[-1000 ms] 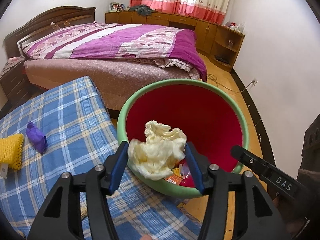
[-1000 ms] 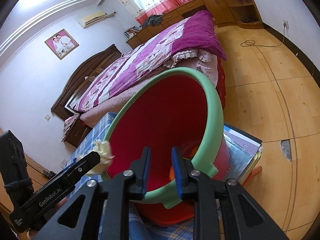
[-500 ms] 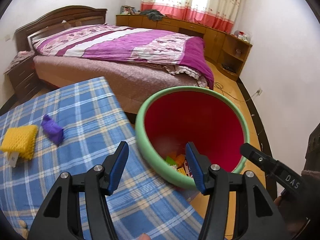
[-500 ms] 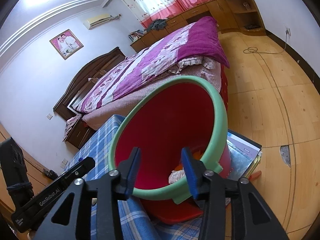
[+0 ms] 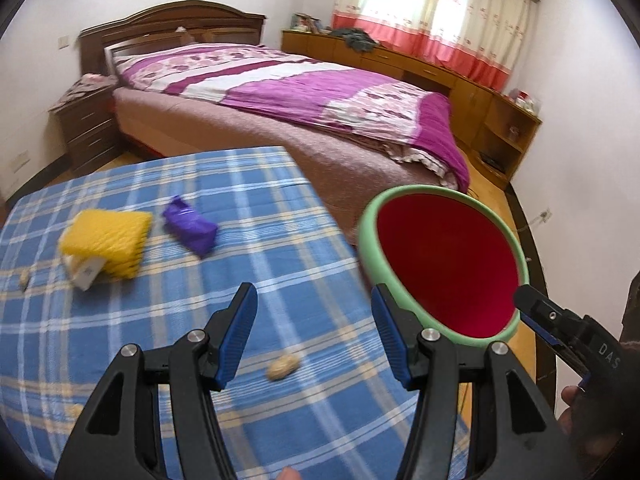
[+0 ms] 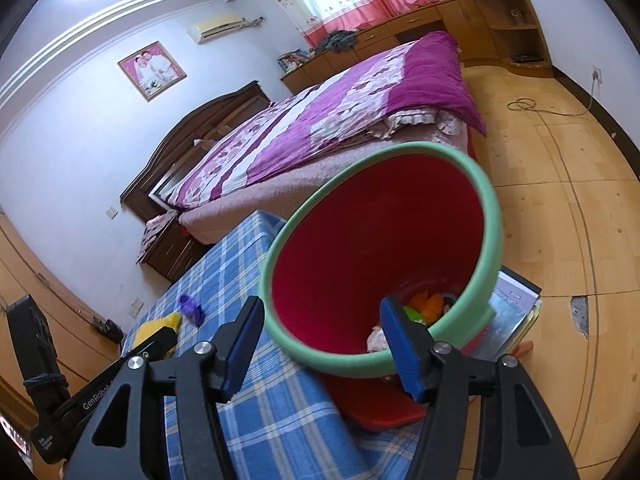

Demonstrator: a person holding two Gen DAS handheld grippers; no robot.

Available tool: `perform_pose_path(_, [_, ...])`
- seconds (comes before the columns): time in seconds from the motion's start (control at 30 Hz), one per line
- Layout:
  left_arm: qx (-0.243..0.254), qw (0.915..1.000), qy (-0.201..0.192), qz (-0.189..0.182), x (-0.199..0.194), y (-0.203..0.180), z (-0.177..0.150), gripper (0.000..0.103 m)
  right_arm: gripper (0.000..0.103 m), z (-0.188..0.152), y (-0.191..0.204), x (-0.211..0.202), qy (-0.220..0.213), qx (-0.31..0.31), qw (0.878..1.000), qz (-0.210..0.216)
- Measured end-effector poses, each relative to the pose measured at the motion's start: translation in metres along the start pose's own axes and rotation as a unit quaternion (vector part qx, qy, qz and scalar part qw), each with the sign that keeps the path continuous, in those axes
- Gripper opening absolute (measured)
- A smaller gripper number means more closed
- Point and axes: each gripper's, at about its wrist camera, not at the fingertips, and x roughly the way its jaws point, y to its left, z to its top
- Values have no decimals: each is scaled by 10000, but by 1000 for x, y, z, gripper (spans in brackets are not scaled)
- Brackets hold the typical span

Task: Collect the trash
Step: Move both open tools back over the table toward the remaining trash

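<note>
1. The red trash bin [image 6: 384,240] with a green rim stands tilted off the edge of the blue plaid table [image 5: 160,300]; orange, green and pale scraps lie in its bottom.
2. The right gripper [image 6: 320,344] has its jaws wide apart, straddling the bin's near rim, gripping nothing.
3. The left gripper [image 5: 314,332] hovers over the table, jaws apart and empty.
4. On the cloth lie a peanut [image 5: 283,367], a purple wrapper [image 5: 190,227] and a yellow sponge [image 5: 106,240].
</note>
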Motion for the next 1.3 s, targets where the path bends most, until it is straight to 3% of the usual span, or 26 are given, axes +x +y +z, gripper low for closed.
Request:
perform_pose_path(0.53, [-1000, 9932, -244, 551, -36, 92, -7, 59, 66, -22, 65, 26, 491, -559, 9970, 235])
perform_pose_path(1.07, [-1458, 9827, -268, 1105, -56, 161, -13, 59, 67, -34, 134, 58, 856, -1164, 9883, 498])
perform_pose_path(1.3, [-1625, 9791, -313, 1185, -59, 183, -13, 59, 67, -43, 167, 77, 1044, -1427, 9822, 626])
